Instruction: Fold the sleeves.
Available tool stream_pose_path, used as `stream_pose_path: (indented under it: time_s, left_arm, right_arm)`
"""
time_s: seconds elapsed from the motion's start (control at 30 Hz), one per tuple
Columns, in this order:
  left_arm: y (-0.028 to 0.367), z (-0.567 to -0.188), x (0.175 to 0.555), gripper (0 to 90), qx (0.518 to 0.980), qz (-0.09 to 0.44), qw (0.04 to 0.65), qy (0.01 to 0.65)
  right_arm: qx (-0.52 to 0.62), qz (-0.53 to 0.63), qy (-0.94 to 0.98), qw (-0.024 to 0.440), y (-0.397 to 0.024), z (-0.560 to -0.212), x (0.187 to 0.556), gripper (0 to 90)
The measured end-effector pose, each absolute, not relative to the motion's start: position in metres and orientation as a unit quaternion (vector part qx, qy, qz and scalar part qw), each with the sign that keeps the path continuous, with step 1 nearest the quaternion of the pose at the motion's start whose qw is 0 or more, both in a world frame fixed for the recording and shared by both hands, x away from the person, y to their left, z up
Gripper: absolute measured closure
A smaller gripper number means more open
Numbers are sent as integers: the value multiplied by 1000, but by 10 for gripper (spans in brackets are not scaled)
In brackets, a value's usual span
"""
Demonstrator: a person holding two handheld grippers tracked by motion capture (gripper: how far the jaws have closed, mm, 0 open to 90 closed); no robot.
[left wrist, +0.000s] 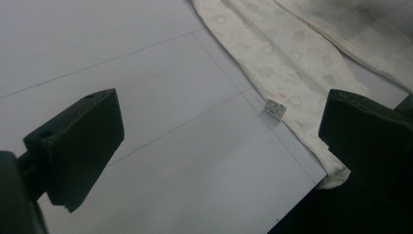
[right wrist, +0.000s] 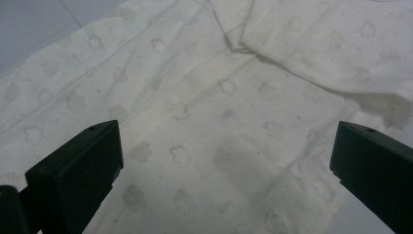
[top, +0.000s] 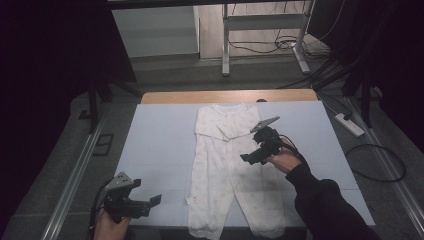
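A white baby sleepsuit [top: 225, 170] with a faint cloud print lies flat on the white table [top: 155, 145], collar at the far side, both legs toward me, both sleeves folded across the chest. My right gripper [top: 248, 157] hovers open over the suit's right side near the waist; the cloud-print fabric [right wrist: 204, 122] fills the space between its jaws. My left gripper [top: 152, 201] stands open at the near left of the table, beside the suit's left leg [left wrist: 292, 73], where a small white label [left wrist: 274, 108] sticks out. Neither holds anything.
The table's near edge [top: 165, 227] is close to the left gripper. A wooden strip [top: 225, 96] runs along the far edge. Beyond it are metal stand legs [top: 226, 65] and cables on the floor; a power strip [top: 350, 125] lies at the right.
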State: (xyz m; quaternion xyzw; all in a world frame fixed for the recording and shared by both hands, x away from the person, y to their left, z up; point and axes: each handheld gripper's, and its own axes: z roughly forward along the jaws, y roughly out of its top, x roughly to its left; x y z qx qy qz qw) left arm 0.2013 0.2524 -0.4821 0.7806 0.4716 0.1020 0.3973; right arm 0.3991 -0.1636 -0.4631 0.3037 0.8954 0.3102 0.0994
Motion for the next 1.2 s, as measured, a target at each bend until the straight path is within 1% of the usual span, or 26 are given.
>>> stream_pose_path:
  time_s: [1.2]
  left_arm:
    - [253, -482, 201, 23, 780, 101, 401, 471]
  right_arm:
    - [296, 317, 897, 91, -202, -459, 357, 2]
